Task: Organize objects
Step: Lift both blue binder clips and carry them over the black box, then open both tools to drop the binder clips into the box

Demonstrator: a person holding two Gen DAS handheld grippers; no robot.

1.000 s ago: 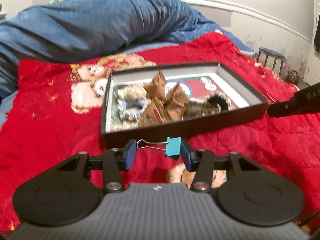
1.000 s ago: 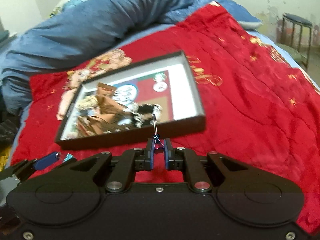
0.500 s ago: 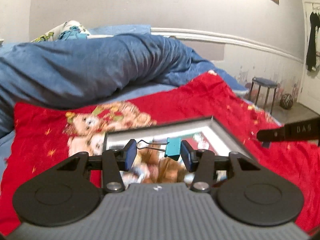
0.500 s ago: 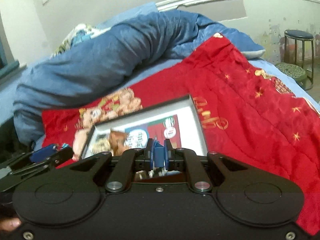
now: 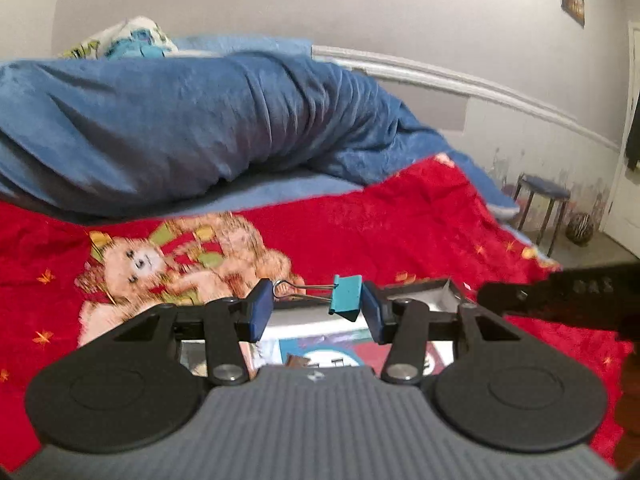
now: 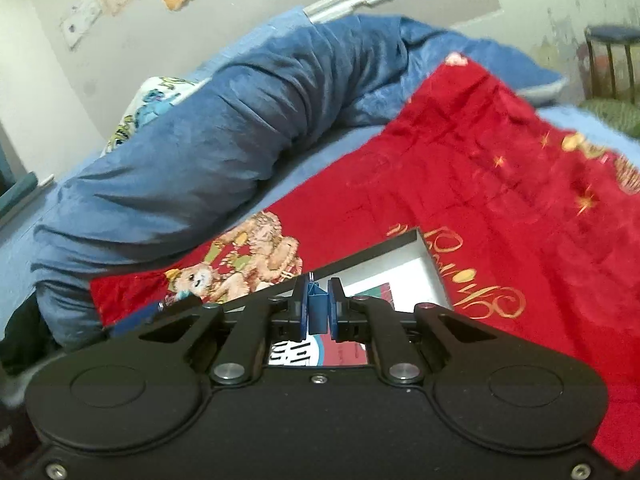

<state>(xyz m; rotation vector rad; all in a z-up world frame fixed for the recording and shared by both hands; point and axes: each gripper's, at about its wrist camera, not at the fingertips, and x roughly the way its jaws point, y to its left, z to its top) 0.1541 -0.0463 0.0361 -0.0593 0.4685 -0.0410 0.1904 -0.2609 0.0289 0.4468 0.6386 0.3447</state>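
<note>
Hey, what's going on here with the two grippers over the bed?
A person holds a gripper in each hand above a black box lying on a red teddy-bear blanket. The left gripper clamps a teal binder clip lengthwise, wire handle against one pad and body against the other. The right gripper is shut on a blue binder clip. Both clips are in the air over the box, neither dropped in.

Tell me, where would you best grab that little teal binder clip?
Judging from the left gripper's hold, span the teal binder clip lengthways from its sides: one pad on the wire handle loop, the other on the flat body. It lies crosswise, so the jaws can probably clamp its ends.
</note>
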